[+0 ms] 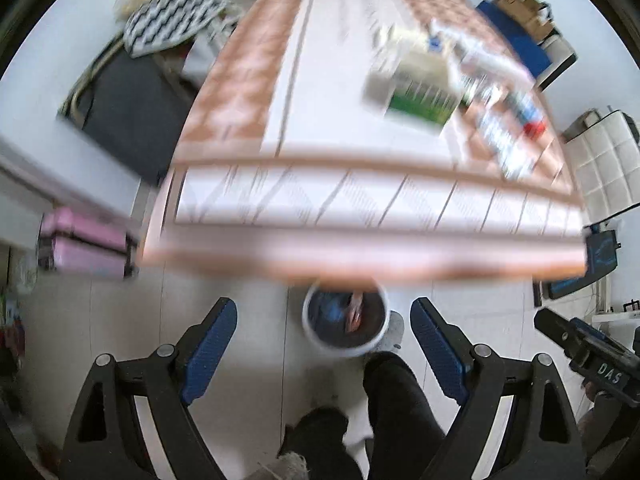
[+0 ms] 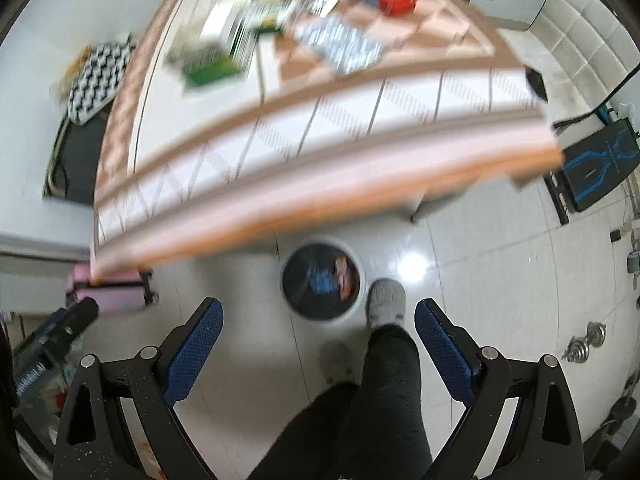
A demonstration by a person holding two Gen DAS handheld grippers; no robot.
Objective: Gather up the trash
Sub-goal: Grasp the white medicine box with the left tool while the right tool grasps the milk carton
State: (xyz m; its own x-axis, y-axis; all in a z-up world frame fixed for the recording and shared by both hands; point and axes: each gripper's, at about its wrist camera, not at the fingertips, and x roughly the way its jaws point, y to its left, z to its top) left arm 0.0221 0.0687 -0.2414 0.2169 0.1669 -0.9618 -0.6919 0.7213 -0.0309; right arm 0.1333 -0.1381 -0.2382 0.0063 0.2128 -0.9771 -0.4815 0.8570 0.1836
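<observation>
A round white trash bin [image 1: 345, 322] with a dark liner stands on the floor under the table's front edge; blue and orange wrappers lie inside. It also shows in the right wrist view [image 2: 323, 283]. My left gripper [image 1: 324, 320] is open and empty, held above the bin. My right gripper [image 2: 318, 318] is open and empty, also above the floor near the bin. On the table [image 1: 360, 208] lie blurred items: a green-and-white box [image 1: 420, 92], a red object [image 2: 396, 2] and printed packets [image 2: 344, 46].
The person's dark-trousered legs [image 2: 384, 392] and grey slipper [image 2: 386, 300] stand beside the bin. A pink suitcase [image 1: 86, 246] is at the left, a white chair [image 1: 608, 160] and a black device [image 2: 600, 162] at the right. Both views are motion-blurred.
</observation>
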